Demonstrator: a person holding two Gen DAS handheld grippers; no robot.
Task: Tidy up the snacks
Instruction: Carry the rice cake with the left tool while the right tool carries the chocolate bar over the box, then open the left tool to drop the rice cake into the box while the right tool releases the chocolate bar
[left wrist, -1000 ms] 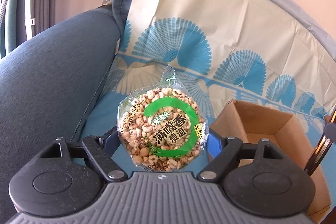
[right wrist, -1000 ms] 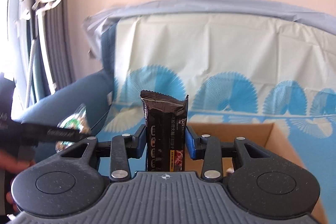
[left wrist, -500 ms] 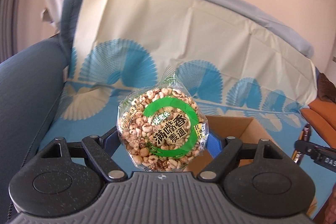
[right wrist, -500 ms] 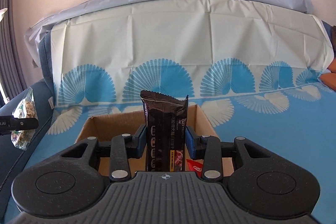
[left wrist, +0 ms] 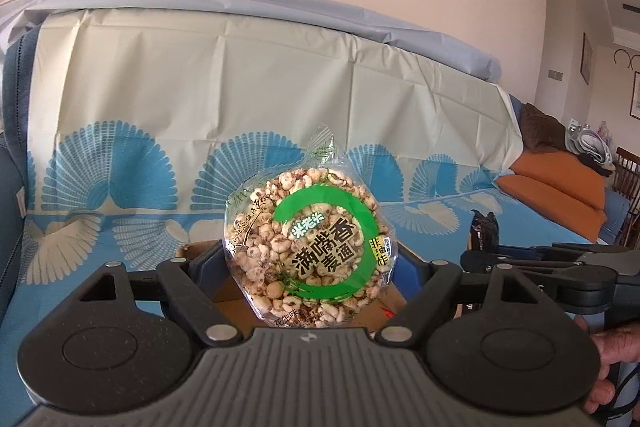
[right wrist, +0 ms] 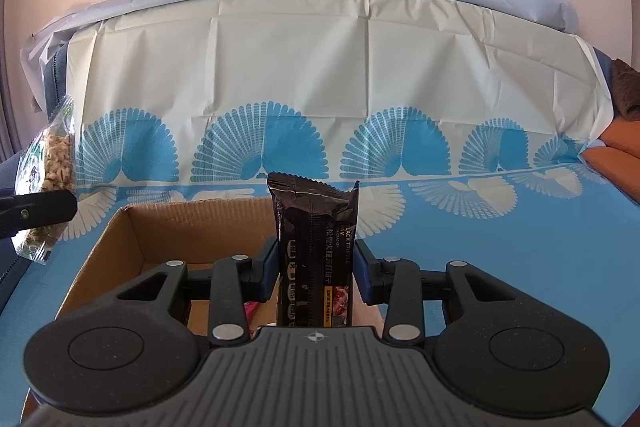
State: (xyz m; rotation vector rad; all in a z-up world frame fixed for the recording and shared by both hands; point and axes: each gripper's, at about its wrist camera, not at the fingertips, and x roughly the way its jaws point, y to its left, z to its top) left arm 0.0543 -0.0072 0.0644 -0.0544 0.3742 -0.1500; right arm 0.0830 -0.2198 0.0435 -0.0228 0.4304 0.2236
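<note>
My left gripper (left wrist: 310,263) is shut on a round puffed-grain snack pack (left wrist: 308,247) with a green ring label, held upright over the open cardboard box (left wrist: 228,293). My right gripper (right wrist: 316,267) is shut on a black cracker bar pack (right wrist: 314,255), held upright over the same box (right wrist: 132,235). The grain pack also shows at the left edge of the right wrist view (right wrist: 48,179). The right gripper with the black pack shows at the right of the left wrist view (left wrist: 484,231). A red and a pink wrapper lie inside the box (right wrist: 250,309).
The box sits on a sofa seat covered by a blue and cream fan-pattern cloth (right wrist: 480,227). The covered sofa back (left wrist: 240,75) rises behind. An orange cushion (left wrist: 552,191) lies far right. A dark blue armrest (left wrist: 8,163) is at the left.
Both grippers have swung right from the armrest side to face the sofa back, and now hover over the box with their packs still held.
</note>
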